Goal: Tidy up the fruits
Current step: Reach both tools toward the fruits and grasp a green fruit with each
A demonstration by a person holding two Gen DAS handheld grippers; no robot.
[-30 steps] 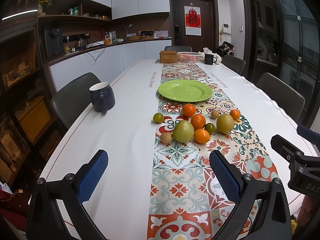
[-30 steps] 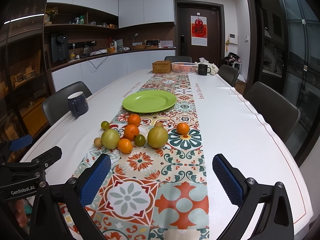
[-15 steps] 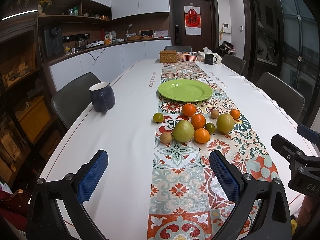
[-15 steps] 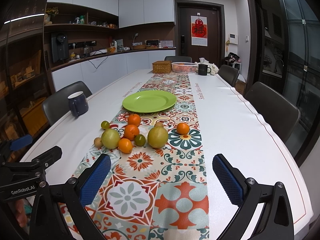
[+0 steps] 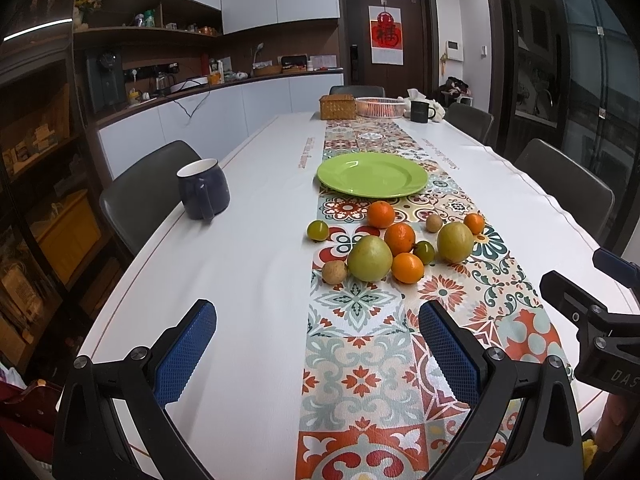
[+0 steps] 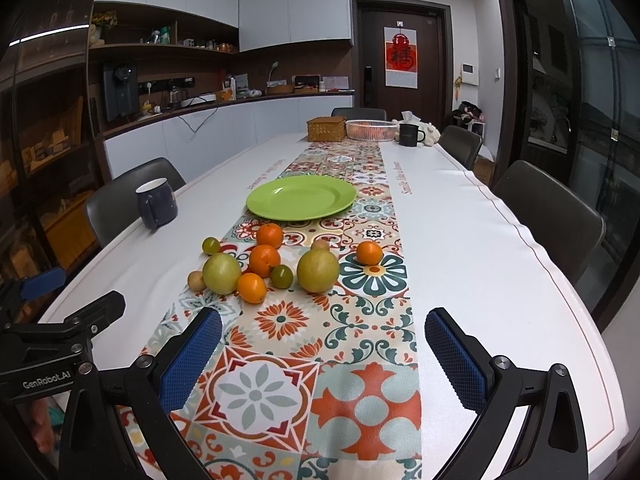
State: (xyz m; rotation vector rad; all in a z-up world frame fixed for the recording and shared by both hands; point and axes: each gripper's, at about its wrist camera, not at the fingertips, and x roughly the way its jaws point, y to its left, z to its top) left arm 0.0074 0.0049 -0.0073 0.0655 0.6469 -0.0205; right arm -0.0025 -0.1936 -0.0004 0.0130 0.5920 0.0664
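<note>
A cluster of fruit lies on the patterned runner (image 5: 360, 364): two large green fruits (image 5: 369, 258) (image 5: 455, 241), several oranges (image 5: 399, 237), small green ones (image 5: 317, 230) and small brown ones (image 5: 334, 272). An empty green plate (image 5: 372, 175) sits just beyond them; it also shows in the right wrist view (image 6: 301, 198). My left gripper (image 5: 316, 350) is open and empty, short of the fruit. My right gripper (image 6: 323, 354) is open and empty, also short of the fruit (image 6: 317, 270).
A dark blue mug (image 5: 203, 194) stands at the left table edge. A wicker box (image 5: 337, 107), a pink basket (image 5: 380, 106) and a black mug (image 5: 421, 111) sit at the far end. Chairs (image 5: 564, 184) line both sides.
</note>
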